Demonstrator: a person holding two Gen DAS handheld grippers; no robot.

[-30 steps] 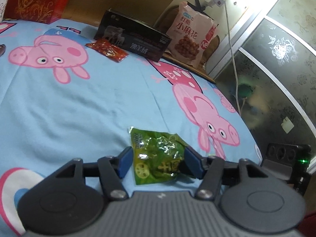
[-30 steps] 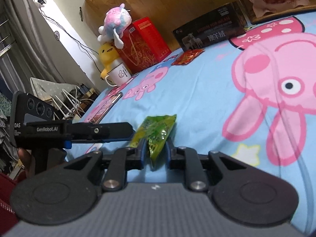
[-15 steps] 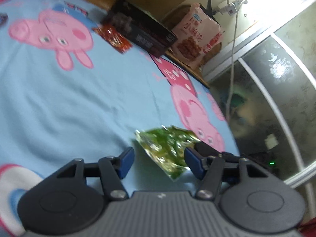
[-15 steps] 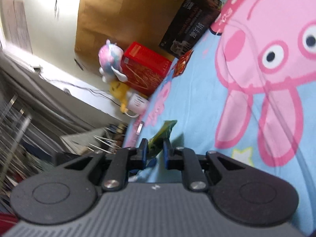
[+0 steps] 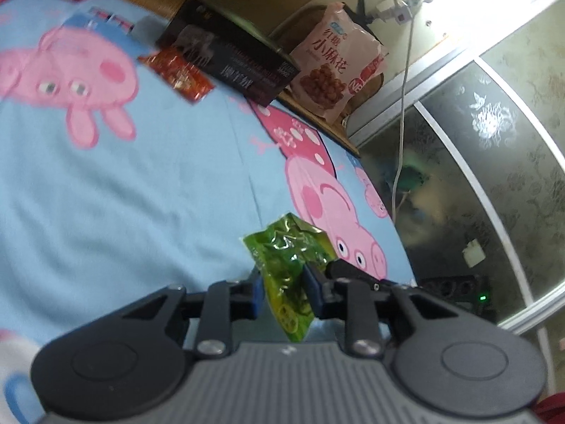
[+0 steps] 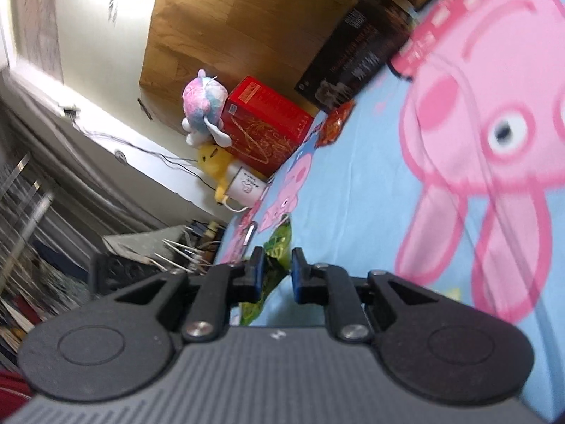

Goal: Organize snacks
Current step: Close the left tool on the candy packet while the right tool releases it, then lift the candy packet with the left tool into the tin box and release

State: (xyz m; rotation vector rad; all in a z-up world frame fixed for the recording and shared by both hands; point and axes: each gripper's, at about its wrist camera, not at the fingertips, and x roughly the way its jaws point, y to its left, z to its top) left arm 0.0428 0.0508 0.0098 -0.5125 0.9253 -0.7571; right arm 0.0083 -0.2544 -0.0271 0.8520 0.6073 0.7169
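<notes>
A green snack packet [image 5: 286,251] is held up off the blue pig-print bedsheet [image 5: 123,194]. My left gripper [image 5: 284,282] has its jaws closing on the packet's lower half, and the blue pads press it from both sides. In the right wrist view the same packet [image 6: 280,240] stands edge-on between the fingers of my right gripper [image 6: 279,268], which is shut on it. That gripper's black finger [image 5: 356,274] reaches the packet from the right in the left wrist view. A red snack packet [image 5: 180,74] lies far back on the sheet.
A long black box [image 5: 229,60] stands at the head of the bed by the wooden headboard. A pink bag of fried twists [image 5: 335,67] leans behind it. A red gift box [image 6: 268,123], plush toys [image 6: 204,106] and a white mug [image 6: 247,185] crowd the far corner.
My left gripper's jaws went from wide around the green packet to closed on it. The packet rose off the sheet and crumpled. The right wrist view rolled, still gripping the packet.
</notes>
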